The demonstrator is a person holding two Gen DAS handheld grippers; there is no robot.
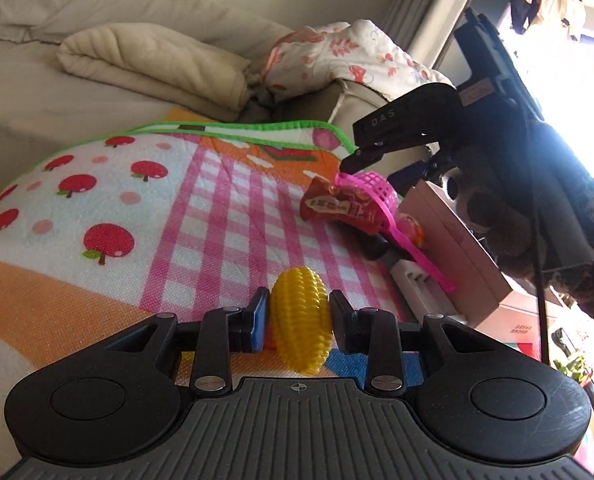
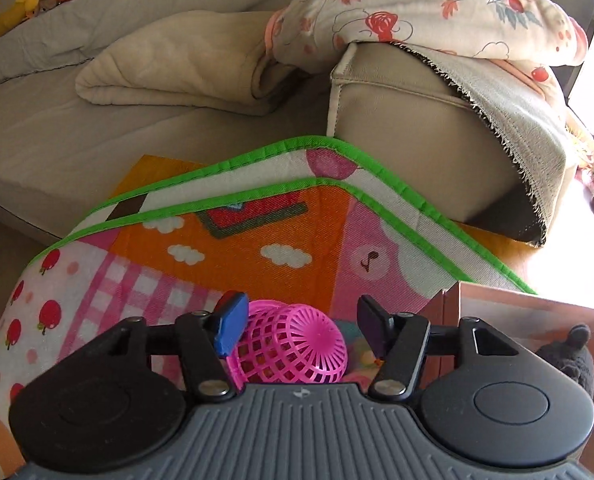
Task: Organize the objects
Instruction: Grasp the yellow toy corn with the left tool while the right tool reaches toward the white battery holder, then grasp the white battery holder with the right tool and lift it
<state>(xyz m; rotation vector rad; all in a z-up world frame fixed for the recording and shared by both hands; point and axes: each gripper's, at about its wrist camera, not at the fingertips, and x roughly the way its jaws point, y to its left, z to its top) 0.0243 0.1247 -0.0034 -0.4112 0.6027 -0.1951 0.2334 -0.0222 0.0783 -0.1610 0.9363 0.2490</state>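
Observation:
My left gripper (image 1: pixel 297 322) is shut on a yellow toy corn cob (image 1: pixel 302 318), held just above the colourful play mat (image 1: pixel 177 216). Further right in the left wrist view, my right gripper (image 1: pixel 347 166) hovers at the rim of a pink mesh strainer (image 1: pixel 377 188), which lies beside a red snack packet (image 1: pixel 341 208). In the right wrist view the strainer (image 2: pixel 297 348) sits between and below my right gripper's (image 2: pixel 301 324) fingers, which are spread wide and not touching it.
A pink open box (image 1: pixel 465 248) stands at the mat's right edge, with a dark plush toy (image 2: pixel 577 356) in it. A beige sofa (image 2: pixel 97 132) with a folded blanket (image 2: pixel 185 68) and a floral quilt (image 2: pixel 437 12) lies behind the mat.

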